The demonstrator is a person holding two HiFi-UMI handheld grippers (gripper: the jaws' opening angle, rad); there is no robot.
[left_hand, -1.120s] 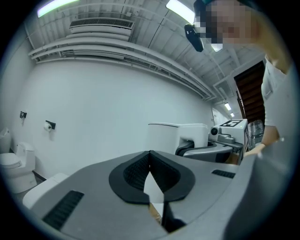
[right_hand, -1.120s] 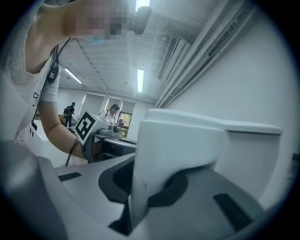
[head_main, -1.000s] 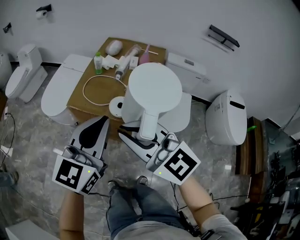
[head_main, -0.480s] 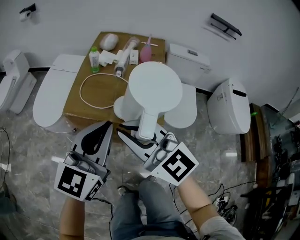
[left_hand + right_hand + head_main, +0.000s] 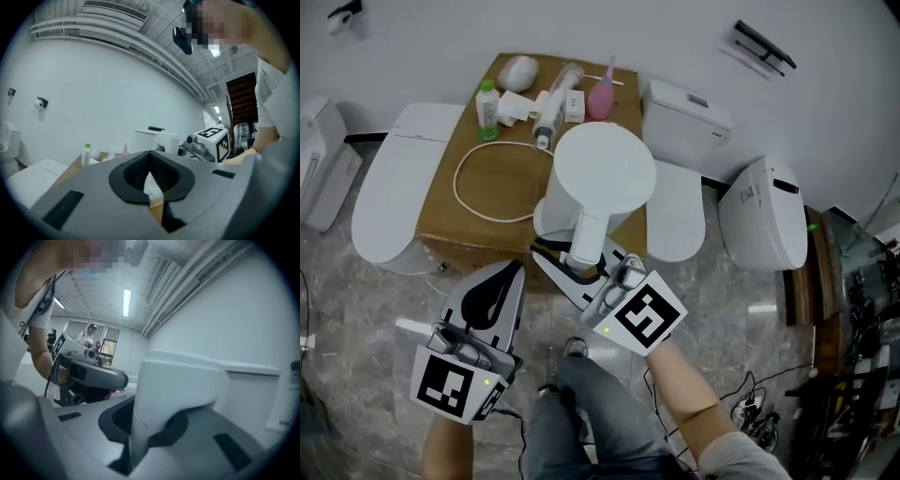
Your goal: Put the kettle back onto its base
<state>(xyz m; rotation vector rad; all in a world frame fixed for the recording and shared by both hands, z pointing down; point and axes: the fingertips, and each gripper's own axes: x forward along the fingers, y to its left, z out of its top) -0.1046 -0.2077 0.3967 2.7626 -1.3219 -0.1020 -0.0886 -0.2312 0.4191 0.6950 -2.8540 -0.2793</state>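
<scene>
A white kettle [image 5: 605, 169] hangs over the front right part of a cardboard box [image 5: 478, 220]. My right gripper [image 5: 578, 265] is shut on the kettle's handle [image 5: 586, 234], which fills the right gripper view [image 5: 173, 390] between the jaws. The kettle's base is almost wholly hidden under the kettle; only a white sliver [image 5: 540, 220] shows where the white cord [image 5: 473, 183] ends. I cannot tell whether kettle and base touch. My left gripper [image 5: 508, 272] hovers at the box's front edge, left of the kettle, shut with nothing held [image 5: 150, 159].
Small things stand at the back of the box: a green-capped bottle [image 5: 487, 98], a pink bottle [image 5: 602, 98], white tubes [image 5: 546, 111]. White toilet parts surround the box: a lid [image 5: 389, 202] at left, a tank [image 5: 689, 117] and a toilet [image 5: 764, 225] at right.
Both grippers have come down and forward toward the box. The kettle has moved with the right gripper and now covers the base, which showed at its left before.
</scene>
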